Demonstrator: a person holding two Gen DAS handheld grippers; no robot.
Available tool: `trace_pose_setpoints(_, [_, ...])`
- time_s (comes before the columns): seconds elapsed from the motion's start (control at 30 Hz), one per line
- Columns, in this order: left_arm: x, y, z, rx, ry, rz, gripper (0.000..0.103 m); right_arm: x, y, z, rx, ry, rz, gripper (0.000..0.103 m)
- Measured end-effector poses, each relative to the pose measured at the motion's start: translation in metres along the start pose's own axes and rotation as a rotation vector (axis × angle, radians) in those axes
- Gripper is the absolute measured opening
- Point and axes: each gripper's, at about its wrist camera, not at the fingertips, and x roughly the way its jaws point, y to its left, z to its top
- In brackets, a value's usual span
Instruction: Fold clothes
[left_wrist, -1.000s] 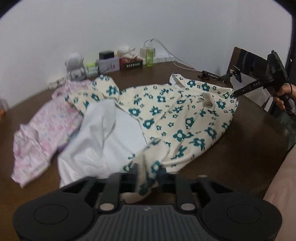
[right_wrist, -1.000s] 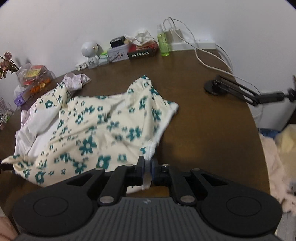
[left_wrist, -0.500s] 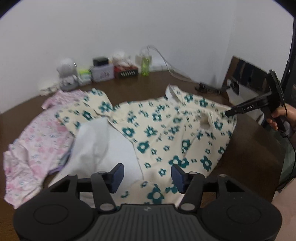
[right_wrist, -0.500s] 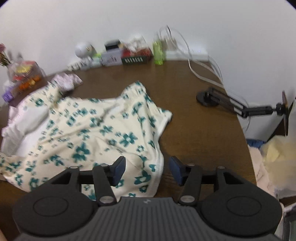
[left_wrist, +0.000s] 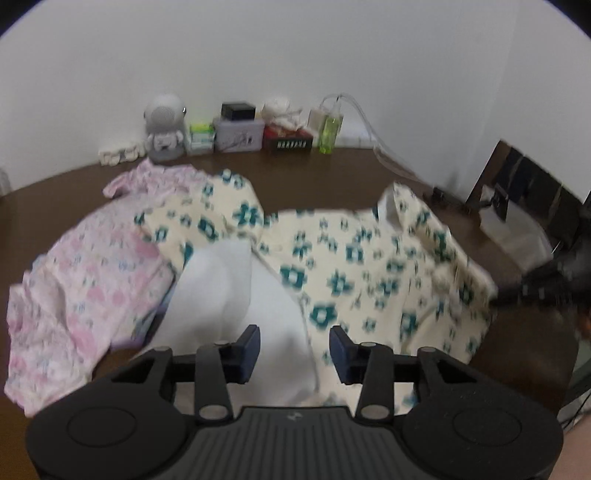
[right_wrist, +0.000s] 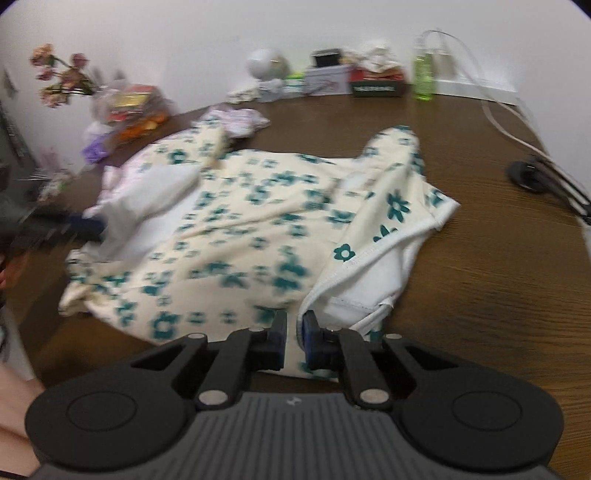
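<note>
Right gripper (right_wrist: 294, 338): jaws nearly together, a narrow slit between the pads, sitting right at the near hem of the cream cotton garment with teal flower print (right_wrist: 240, 236). Cloth runs under and behind the pads, but the slit looks bare, so I can't tell whether it's pinching fabric or just closing over it. Left gripper (left_wrist: 293, 352): jaws wide apart, nothing between them, hovering over the edge where the plain white garment (left_wrist: 236, 295) meets the floral one. The floral garment lies spread across the dark brown wooden table (right_wrist: 498, 258), mostly flat; the corner by the right gripper is turned back and shows white lining. The white piece sits partly under it on the left, and a pink patterned garment (left_wrist: 85, 280) lies further left, touching the white one. Both views are motion-blurred. My read: re-grip stage on the floral garment, hands setting up hold points for a fold; the scene doesn't settle which fold. Next move needs a confirmed pinch on the right and a matching edge grab on the left taking floral cloth only, not the white layer beneath, then both edges raised evenly so it doesn't drag its neighbours.
</note>
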Motion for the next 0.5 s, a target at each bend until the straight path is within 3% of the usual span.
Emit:
trace_pose_setpoints(0.13, [0.013,-0.025,0.015,0.038,0.000,-0.072,0.052,-0.001,0.027,0.001,-0.050,-0.002,0.072,0.011])
trace_pose_setpoints(0.3, [0.030,-0.057,0.033,0.085,0.001,-0.161,0.052,-0.006,0.034,0.006,-0.058,-0.049,0.094,0.009])
trace_pose_setpoints(0.5, [0.063,-0.091,0.043,0.010,0.075,-0.290,0.051,0.015,0.062,-0.002,-0.160,-0.021,0.141,0.008])
